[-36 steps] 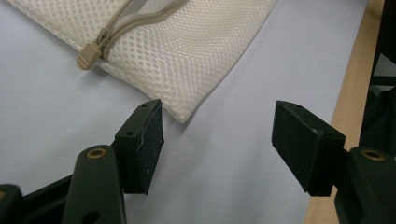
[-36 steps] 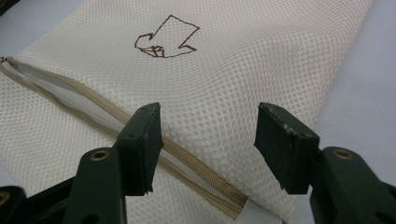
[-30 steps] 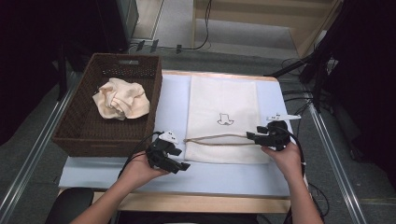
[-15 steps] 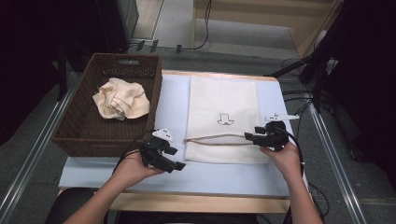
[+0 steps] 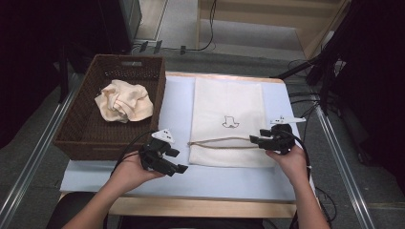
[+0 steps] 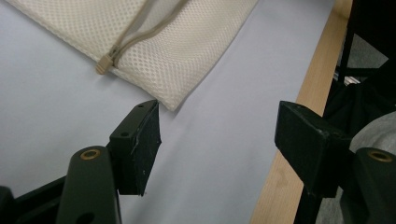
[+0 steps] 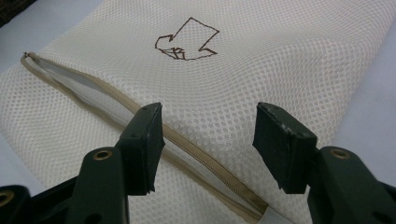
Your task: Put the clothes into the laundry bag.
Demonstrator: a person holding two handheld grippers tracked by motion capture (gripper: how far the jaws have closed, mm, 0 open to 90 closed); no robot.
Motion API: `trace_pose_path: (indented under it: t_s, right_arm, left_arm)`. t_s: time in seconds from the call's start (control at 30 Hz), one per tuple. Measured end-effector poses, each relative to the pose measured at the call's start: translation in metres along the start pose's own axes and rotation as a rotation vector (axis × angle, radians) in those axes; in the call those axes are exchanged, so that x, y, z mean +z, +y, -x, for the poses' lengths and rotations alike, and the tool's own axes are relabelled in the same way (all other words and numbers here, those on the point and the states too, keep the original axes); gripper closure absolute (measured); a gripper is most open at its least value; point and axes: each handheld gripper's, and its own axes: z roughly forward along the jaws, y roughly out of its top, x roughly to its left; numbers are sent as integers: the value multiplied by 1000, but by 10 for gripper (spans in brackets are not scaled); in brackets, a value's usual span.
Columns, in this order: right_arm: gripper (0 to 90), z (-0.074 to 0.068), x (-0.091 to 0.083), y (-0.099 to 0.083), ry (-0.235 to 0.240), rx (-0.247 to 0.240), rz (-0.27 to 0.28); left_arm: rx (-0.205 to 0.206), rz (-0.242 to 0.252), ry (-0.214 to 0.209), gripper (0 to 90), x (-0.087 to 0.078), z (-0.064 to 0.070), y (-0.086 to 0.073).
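The high view showed us a cream mesh laundry bag with a small brown embroidered mark (image 5: 227,119) lying flat on the pale blue table top (image 5: 176,102), its tan zipper (image 5: 219,142) running across the near end and partly parted. To the left stood a dark brown woven wicker basket (image 5: 79,138) on the same surface, holding a crumpled cream cloth (image 5: 124,100).

We held the left gripper (image 5: 177,167) just off the bag's near left corner, apart from the fabric. In the left gripper view its black jaws were spread wide over bare table, with the bag's corner (image 6: 175,100) and the zipper's end (image 6: 106,62) just beyond the fingertips and the wooden table edge (image 6: 299,121) running along the right side.

We held the right gripper (image 5: 255,139) at the bag's right side, level with the zipper. In the right gripper view its jaws also stood apart, pinching nothing, poised over the mesh with the zipper line (image 7: 187,144) passing between them and the embroidered mark (image 7: 187,41) farther off.
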Motion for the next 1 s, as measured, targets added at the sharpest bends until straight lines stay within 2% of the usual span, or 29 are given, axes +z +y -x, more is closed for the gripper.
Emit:
trace_pose_path:
  t_s: [0.1,0.2,0.5,0.77,1.0]
  right_arm:
    - [437,0,0,0,3,-4,3]
    - [437,-1,0,0,4,-3,1]
    - [437,-3,0,1,11,-17,-3]
    - [437,-4,0,1,13,-16,-1]
    - [437,-6,0,1,19,-20,-4]
  left_arm:
    - [-8,-4,-2,322,-3,0,1]
    - [3,-14,2,321,-6,0,3]
    - [4,-1,8,321,-14,1,8]
    - [5,-9,13,321,-21,1,13]
    - [-5,1,26,322,-33,-2,17]
